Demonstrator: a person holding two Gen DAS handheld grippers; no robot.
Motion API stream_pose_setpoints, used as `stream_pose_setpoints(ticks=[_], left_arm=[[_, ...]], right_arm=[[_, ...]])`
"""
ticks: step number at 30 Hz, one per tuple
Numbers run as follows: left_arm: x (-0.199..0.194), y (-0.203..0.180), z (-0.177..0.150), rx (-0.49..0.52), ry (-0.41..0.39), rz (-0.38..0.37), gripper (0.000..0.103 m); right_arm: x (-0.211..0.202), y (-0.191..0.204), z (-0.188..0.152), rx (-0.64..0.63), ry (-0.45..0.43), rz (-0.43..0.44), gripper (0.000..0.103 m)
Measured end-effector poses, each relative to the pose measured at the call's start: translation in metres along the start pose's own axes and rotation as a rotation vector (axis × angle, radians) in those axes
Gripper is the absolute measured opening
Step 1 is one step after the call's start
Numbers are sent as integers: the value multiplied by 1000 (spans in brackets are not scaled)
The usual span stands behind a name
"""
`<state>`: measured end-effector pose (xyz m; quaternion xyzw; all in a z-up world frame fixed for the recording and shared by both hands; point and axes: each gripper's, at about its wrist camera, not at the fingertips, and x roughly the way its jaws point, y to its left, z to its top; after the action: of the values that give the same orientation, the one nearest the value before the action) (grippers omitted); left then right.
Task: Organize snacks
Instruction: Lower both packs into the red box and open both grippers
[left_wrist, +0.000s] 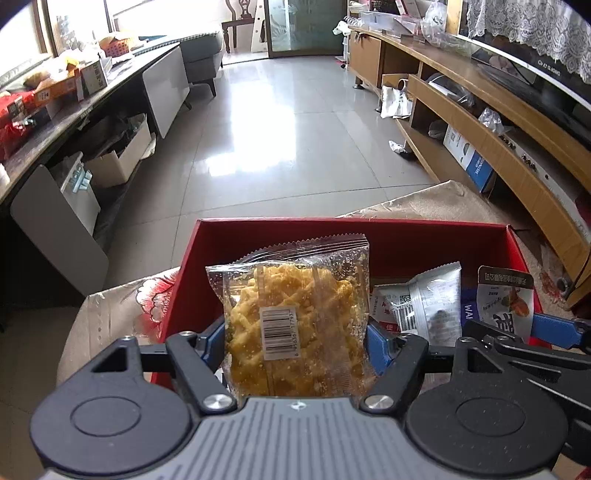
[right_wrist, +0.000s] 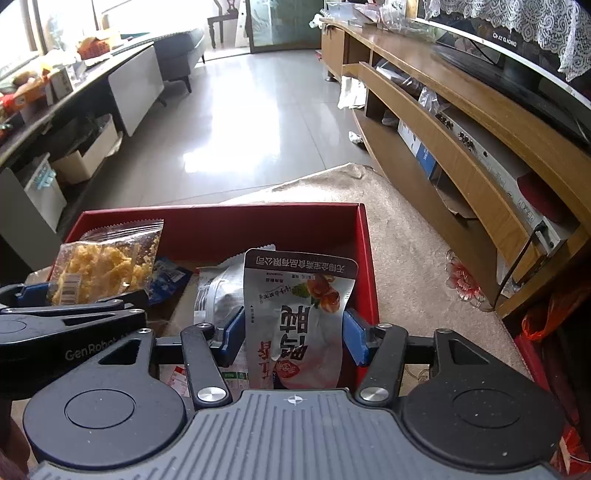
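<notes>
Left wrist view: left hand-held gripper (left_wrist: 295, 341) is clenched on a clear packet of yellow fried strips (left_wrist: 295, 314), held upright over the near-left part of the red box (left_wrist: 388, 232). Right hand-held gripper (right_wrist: 291, 332) is clenched on a silver pouch with red lettering (right_wrist: 299, 317), upright over the near-right part of the same box.

Risks, as I judge them:
- Strips look brittle and loose crumbs already line the film; a harder squeeze would likely crush more.
- Clear film looks slick, and the grip sits low on the packet, so the top could flop or slide out.
- The two grippers stand just beside each other above the box; a sideways shift could knock them together.
- Silver-and-white packets (left_wrist: 421, 299) already lie inside the box, between the two held ones; a drop could land crooked on them.

Box sits on a beige cloth-covered desk (right_wrist: 399, 236).
</notes>
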<state>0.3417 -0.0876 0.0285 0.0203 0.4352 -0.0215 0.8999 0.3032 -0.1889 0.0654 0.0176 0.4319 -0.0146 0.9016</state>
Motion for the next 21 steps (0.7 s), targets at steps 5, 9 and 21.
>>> stream_pose_setpoints(ticks=[5, 9, 21], left_arm=[[-5, 7, 4, -31, 3, -38, 69], [-6, 10, 6, -48, 5, -60, 69], [-10, 6, 8, -34, -1, -55, 71]], right_arm=[[-3, -6, 2, 27, -10, 18, 69], [-6, -10, 4, 43, -22, 19, 72], [-8, -13, 3, 56, -27, 10, 75]])
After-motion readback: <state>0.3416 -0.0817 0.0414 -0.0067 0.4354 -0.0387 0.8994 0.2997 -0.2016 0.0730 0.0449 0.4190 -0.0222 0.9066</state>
